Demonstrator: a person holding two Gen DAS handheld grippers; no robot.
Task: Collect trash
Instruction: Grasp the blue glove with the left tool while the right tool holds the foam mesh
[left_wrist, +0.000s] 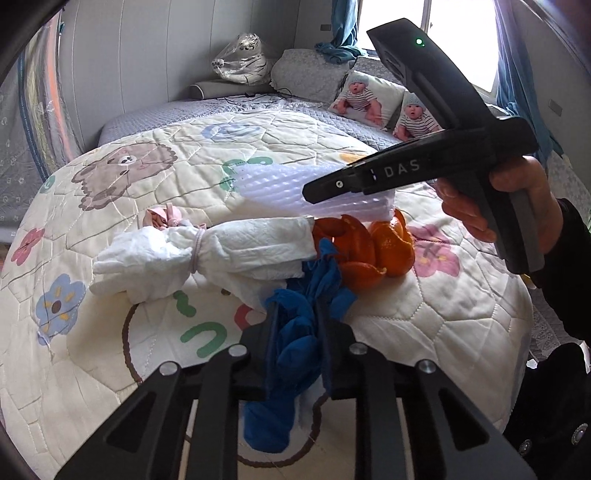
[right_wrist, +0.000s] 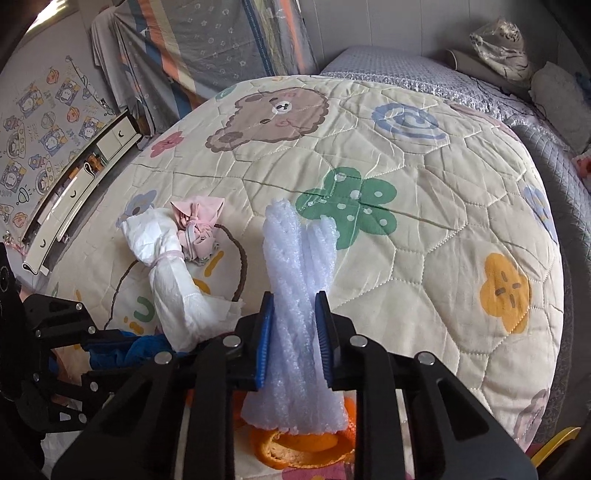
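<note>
1. On the quilt (right_wrist: 424, 229), near its front edge, the trash sits bunched: orange peel (left_wrist: 369, 247), tied white tissue wad (left_wrist: 207, 254), pink scrap (right_wrist: 197, 221).
2. Left gripper (left_wrist: 295, 314) jaws pinch the blue glove (left_wrist: 291, 354), likely to lift it clear of the pile.
3. Right gripper (right_wrist: 293, 306) jaws clamp the white foam net (right_wrist: 295, 266), held just over the peel, so both hands carry one piece each.

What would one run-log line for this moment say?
left gripper: shut on blue glove | right gripper: shut on foam net | orange peel: on quilt
</note>
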